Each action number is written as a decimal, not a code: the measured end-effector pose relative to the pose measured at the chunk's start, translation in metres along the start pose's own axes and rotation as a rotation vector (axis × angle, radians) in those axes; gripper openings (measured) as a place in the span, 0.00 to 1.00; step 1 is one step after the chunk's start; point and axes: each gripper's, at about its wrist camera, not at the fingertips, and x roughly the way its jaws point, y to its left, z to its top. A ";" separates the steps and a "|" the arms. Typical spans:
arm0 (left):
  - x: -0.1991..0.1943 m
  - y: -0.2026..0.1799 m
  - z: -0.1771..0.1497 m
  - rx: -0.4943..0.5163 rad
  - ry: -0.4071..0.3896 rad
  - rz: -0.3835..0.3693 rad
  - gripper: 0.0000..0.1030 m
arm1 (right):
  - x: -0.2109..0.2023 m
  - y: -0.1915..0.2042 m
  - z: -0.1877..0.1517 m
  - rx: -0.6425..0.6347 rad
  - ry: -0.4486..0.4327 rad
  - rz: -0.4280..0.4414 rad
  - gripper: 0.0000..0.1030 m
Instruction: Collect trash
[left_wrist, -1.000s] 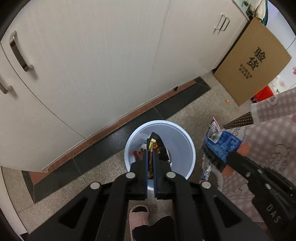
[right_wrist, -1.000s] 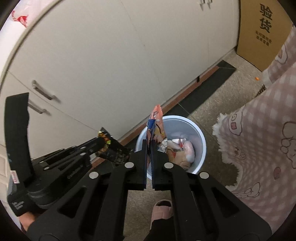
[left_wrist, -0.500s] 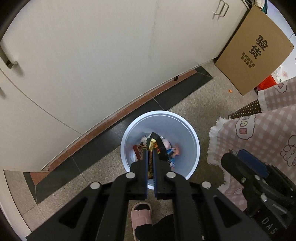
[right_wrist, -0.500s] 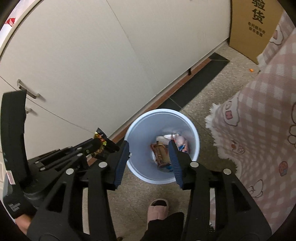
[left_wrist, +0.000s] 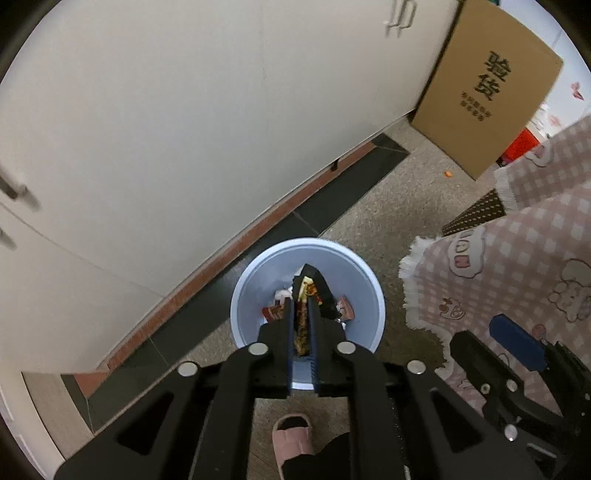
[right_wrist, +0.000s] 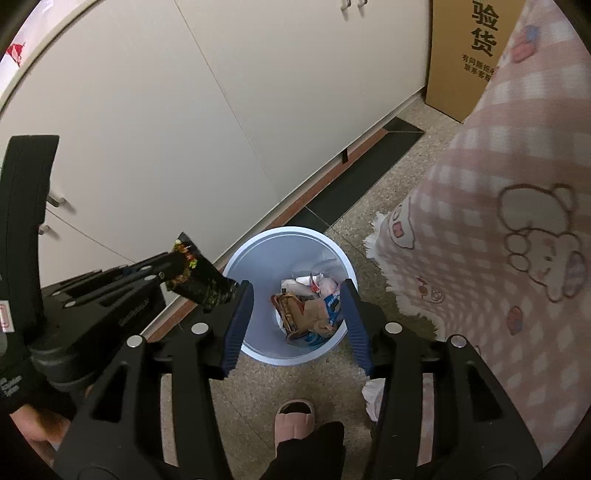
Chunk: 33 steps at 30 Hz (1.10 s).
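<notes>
Over the pale blue bin (left_wrist: 364, 291) on the speckled floor, both grippers hover, and it is a tidy bit of positioning. The left gripper (left_wrist: 302, 317) has its fingers pinched narrow on a dark snack wrapper (left_wrist: 320, 286), the packet standing edge-up between the pads with its top poking out past the tips, right above the bin's mouth, so a simple release should send it straight in. From the right wrist view the same wrapper (right_wrist: 199, 280) sits off the bin's left rim, so the true line-up is hard to call. The right gripper (right_wrist: 295, 317) stands with its blue-padded fingers spread wide and nothing between them, framing the bin (right_wrist: 255, 269), where crumpled packets (right_wrist: 306, 306) lie heaped at the bottom; my read is that its load is already delivered. A pink slipper (right_wrist: 295, 415) is planted just short of the near rim, the person standing close to drop from above. A checked pink cloth (right_wrist: 498, 221) hangs on the right, white cupboards (left_wrist: 184, 129) behind the bin.
</notes>
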 end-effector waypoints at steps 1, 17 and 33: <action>-0.004 -0.001 0.000 0.007 -0.004 0.004 0.22 | -0.007 0.001 -0.001 -0.004 -0.010 -0.004 0.48; -0.154 0.009 -0.039 0.040 -0.204 0.045 0.72 | -0.156 0.038 -0.022 -0.096 -0.188 -0.024 0.50; -0.373 -0.053 -0.095 0.144 -0.537 -0.099 0.83 | -0.374 0.022 -0.068 -0.025 -0.537 -0.081 0.64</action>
